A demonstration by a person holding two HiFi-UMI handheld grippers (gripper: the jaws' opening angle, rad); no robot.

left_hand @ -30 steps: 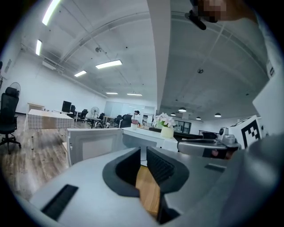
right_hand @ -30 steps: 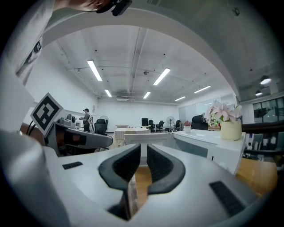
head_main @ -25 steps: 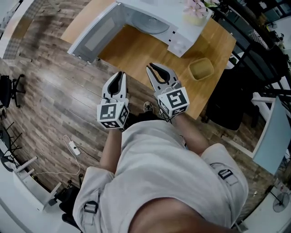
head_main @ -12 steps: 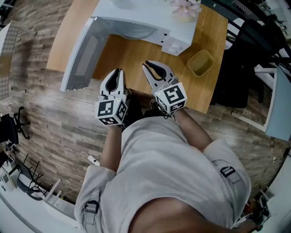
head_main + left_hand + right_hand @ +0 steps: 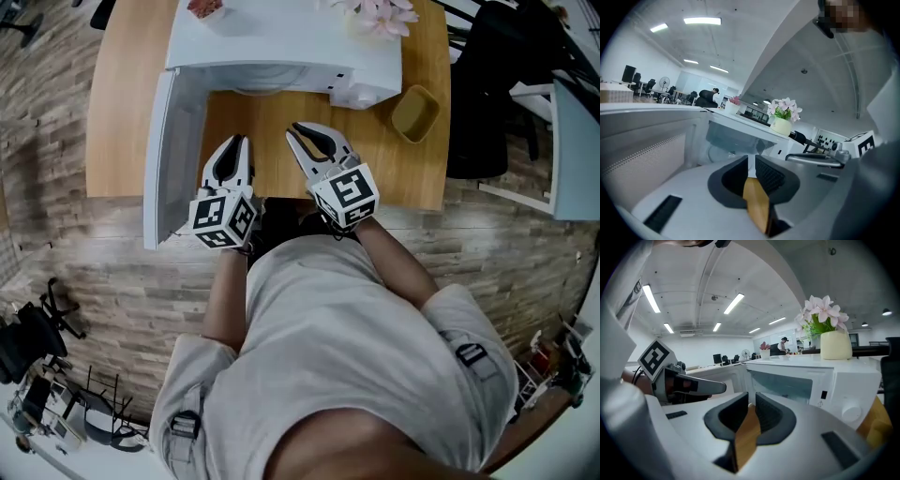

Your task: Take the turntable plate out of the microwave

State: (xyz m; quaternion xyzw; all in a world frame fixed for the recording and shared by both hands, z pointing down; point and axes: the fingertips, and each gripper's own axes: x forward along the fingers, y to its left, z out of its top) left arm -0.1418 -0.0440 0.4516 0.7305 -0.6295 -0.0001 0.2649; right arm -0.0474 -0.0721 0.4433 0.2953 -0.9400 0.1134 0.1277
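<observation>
A white microwave (image 5: 281, 42) stands on a wooden table (image 5: 122, 112), its door (image 5: 161, 150) swung open to the left. Inside its mouth the glass turntable plate (image 5: 272, 89) shows as a pale curve, and in the left gripper view the plate (image 5: 717, 152) lies low in the cavity. My left gripper (image 5: 234, 141) hangs over the table's front part, just right of the door. My right gripper (image 5: 298, 129) is beside it, in front of the opening. Both point at the cavity, well short of the plate. Each holds only a narrow slit between its pads, with nothing in it.
A pot of pink flowers (image 5: 370, 14) and a small red thing (image 5: 204, 9) sit on top of the microwave. An olive container (image 5: 415, 112) stands on the table at the right. A black chair (image 5: 487, 84) is beyond the table's right end.
Both grippers have come forward and down, from over the floor to over the table's front edge. The microwave now sits square ahead. The slits between the jaws look unchanged.
</observation>
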